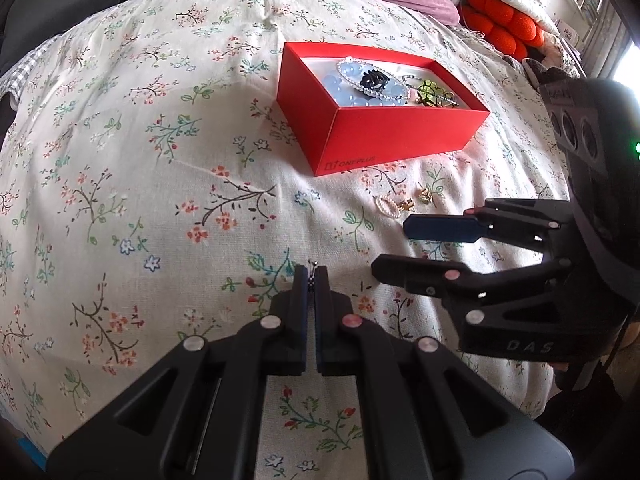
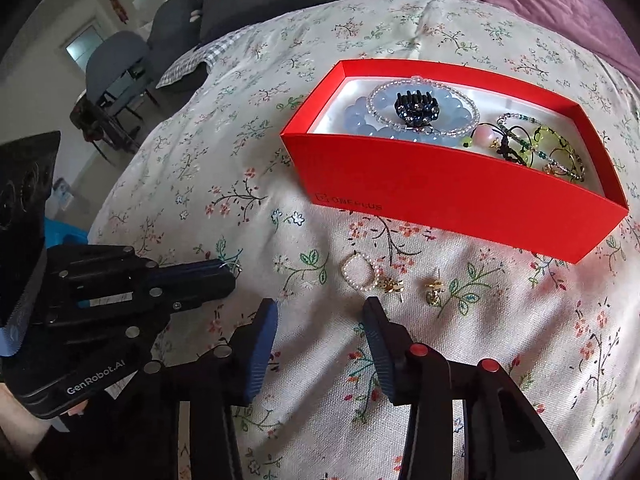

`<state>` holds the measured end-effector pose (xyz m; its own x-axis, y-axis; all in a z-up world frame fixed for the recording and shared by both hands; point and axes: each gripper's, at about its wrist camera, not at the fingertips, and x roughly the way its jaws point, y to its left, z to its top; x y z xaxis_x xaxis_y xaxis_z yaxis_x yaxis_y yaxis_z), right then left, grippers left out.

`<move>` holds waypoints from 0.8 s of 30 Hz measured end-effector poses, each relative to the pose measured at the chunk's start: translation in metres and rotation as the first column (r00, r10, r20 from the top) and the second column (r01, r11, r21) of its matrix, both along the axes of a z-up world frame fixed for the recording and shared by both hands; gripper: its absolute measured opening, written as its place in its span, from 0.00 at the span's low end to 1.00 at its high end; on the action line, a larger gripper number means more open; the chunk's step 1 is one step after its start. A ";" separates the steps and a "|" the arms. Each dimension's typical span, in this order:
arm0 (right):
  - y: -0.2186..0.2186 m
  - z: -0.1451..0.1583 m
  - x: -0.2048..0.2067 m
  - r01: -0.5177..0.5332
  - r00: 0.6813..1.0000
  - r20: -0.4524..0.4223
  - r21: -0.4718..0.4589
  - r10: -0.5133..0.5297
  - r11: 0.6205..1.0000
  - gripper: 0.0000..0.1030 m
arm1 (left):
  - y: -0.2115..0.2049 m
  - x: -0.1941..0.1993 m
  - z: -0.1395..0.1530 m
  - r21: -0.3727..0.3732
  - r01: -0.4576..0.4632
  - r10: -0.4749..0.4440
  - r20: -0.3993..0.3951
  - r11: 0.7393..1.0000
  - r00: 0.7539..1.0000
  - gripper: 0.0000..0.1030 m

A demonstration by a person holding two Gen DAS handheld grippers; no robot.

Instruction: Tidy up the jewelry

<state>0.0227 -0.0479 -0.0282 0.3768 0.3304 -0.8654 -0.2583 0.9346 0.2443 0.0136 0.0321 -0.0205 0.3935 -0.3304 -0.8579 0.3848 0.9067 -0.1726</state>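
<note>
Left claw (image 1: 309, 276) is clamped on a small chain (image 1: 311, 280); right claw (image 2: 320, 312) stands apart near the pearl ring (image 2: 357, 274); red box (image 2: 440, 192) lies farther off.

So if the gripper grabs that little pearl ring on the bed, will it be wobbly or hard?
The pearl ring looks like tiny beads strung in a loop, so it would probably sag and bend rather than hold its shape. It seems very light. The beads are smooth and round, so it might slip between the open right hand-held gripper pads.
</note>
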 end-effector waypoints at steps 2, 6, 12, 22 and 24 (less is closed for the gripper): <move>0.001 -0.003 0.003 0.001 1.000 0.005 -0.005 0.000 1.000 0.44 | -0.001 0.001 0.000 0.001 -0.002 0.002 -0.002 1.000 1.000 0.03; 0.002 -0.005 0.010 0.026 0.999 0.037 -0.007 -0.026 1.000 0.38 | -0.003 0.001 -0.001 0.002 -0.001 0.001 -0.003 1.000 1.000 0.03; -0.001 -0.008 0.015 0.037 0.995 0.092 -0.013 -0.036 0.999 0.29 | -0.003 0.001 -0.003 0.006 0.001 -0.001 -0.006 1.000 1.000 0.03; -0.003 -0.005 0.017 0.035 0.991 0.131 -0.054 -0.027 0.998 0.07 | -0.006 0.002 -0.004 0.010 0.003 -0.003 -0.005 1.000 1.000 0.03; 0.000 -0.003 0.015 0.023 0.989 0.147 -0.082 -0.011 0.996 0.05 | -0.006 0.003 -0.004 0.009 0.002 -0.002 -0.005 1.000 1.000 0.03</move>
<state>0.0377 -0.0476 -0.0312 0.5060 0.2523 -0.8248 -0.2696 0.9546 0.1266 0.0161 0.0259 -0.0242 0.3882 -0.3238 -0.8628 0.3859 0.9073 -0.1668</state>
